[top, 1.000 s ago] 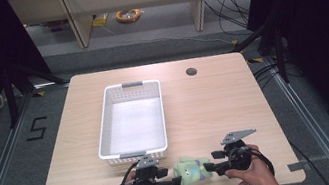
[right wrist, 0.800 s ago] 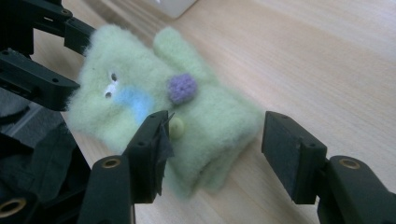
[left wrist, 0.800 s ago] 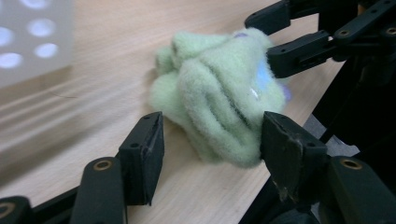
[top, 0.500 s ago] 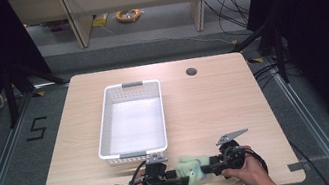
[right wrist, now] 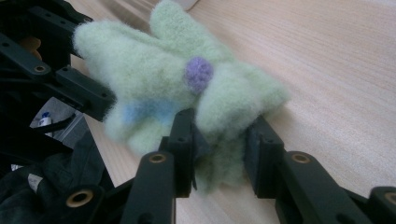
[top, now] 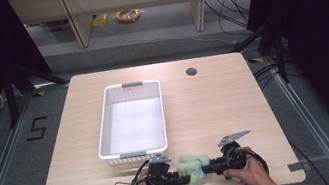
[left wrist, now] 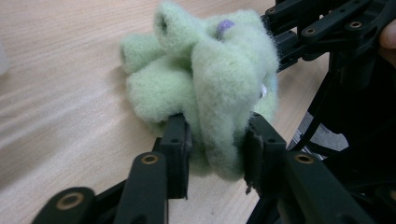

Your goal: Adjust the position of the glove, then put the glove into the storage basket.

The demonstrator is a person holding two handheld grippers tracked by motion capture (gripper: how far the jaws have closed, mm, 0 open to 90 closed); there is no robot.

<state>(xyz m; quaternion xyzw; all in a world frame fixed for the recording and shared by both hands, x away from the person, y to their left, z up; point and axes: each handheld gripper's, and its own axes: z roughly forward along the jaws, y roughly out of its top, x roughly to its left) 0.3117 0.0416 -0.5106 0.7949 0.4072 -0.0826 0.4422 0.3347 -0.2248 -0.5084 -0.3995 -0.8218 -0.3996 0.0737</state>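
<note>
Pinching one green fleece toy (top: 193, 167): left claw (top: 179, 177), right claw (top: 209, 168), both just closing; one basket (top: 107, 127).

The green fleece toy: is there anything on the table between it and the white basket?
Nothing visible. The green fleece toy lies at the near table edge, pinched by the left gripper and right gripper; bare wood separates it from the white basket.
</note>
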